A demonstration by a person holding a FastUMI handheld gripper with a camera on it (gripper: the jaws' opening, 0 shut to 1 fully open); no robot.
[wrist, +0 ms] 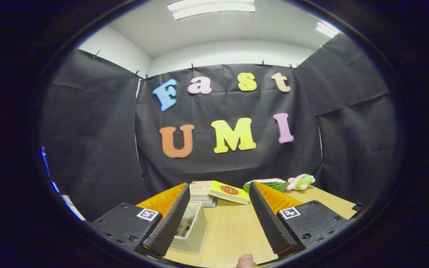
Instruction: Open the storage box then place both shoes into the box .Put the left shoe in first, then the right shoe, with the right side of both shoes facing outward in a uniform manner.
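Near left, half hidden behind the left finger: pale translucent plastic storage box [196, 232] on the light wooden table [233, 230], top apparently open to the camera, though no telling where any lid sits. Inside, a grey-brown shape [184, 225], too blurred to call a shoe.

Farther back, left of centre: short stack of books [200, 190], with a yellow paperback [229, 192] leaning off it.

Centre: handheld two-finger gripper [219, 188] spread wide, gripping nothing, raised above the tabletop and aimed at the booth wall rather than the box. At the near edge, a fingertip [246, 261].

Far right: striped green watermelon plush [270, 184] and a small green-and-pink soft toy [301, 182].

Judged equally fit for a box just filled or one awaiting a shoe. Either way, best handled by tilting down and left before any approach, bringing the box rim squarely between the fingers and keeping them parted until the contents read clearly.
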